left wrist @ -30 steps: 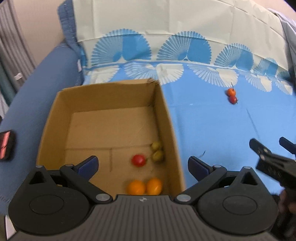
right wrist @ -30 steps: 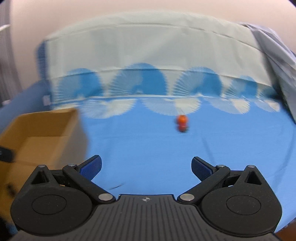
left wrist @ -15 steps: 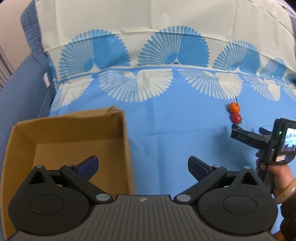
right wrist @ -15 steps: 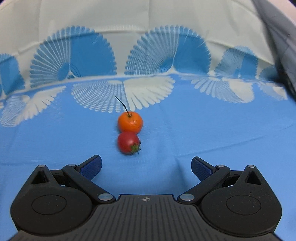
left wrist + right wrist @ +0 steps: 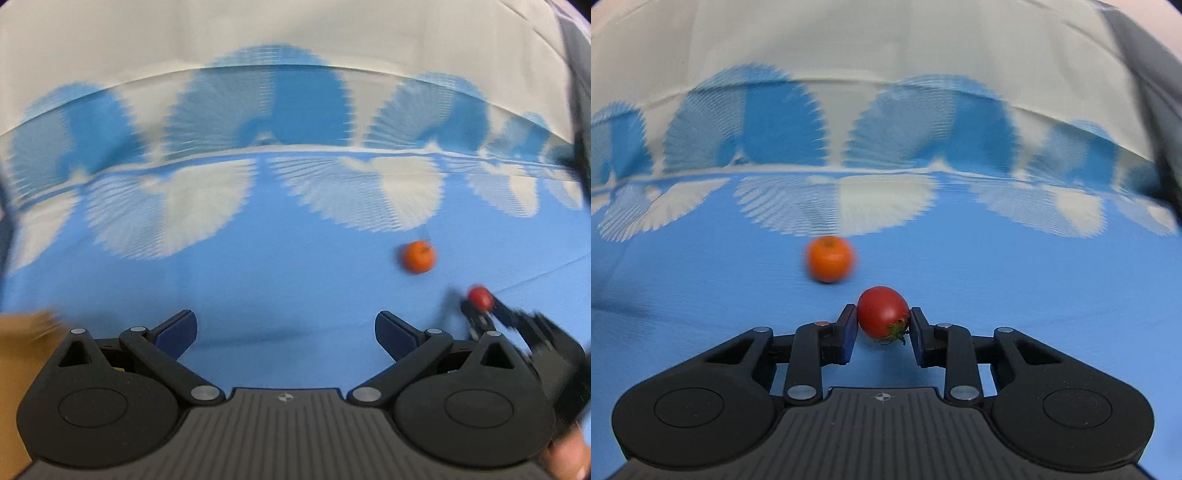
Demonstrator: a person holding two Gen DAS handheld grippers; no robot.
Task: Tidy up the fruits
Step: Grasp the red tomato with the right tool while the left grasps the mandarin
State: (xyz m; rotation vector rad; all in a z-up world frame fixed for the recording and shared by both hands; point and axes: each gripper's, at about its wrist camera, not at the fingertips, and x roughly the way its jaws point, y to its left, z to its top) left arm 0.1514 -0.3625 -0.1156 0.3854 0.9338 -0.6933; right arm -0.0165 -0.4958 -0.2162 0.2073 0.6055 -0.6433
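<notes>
Cloth [image 5: 1034, 295], blue with fan prints, fills both views. Box [image 5: 14, 354] corner peeks in at 9 o'clock of the left gripper [image 5: 286, 328], whose jaws gape wide. Right gripper [image 5: 883, 325] pinches the tomato [image 5: 882, 312]; orange fruit [image 5: 830, 264] sits just beyond at 11 o'clock.

The blue cloth [image 5: 280, 280] lay bare before the left gripper [image 5: 286, 332], whose jaws stood wide apart. The orange fruit [image 5: 830, 263] sat just beyond the right gripper [image 5: 883, 325], which was already filled by the red tomato [image 5: 881, 310].
</notes>
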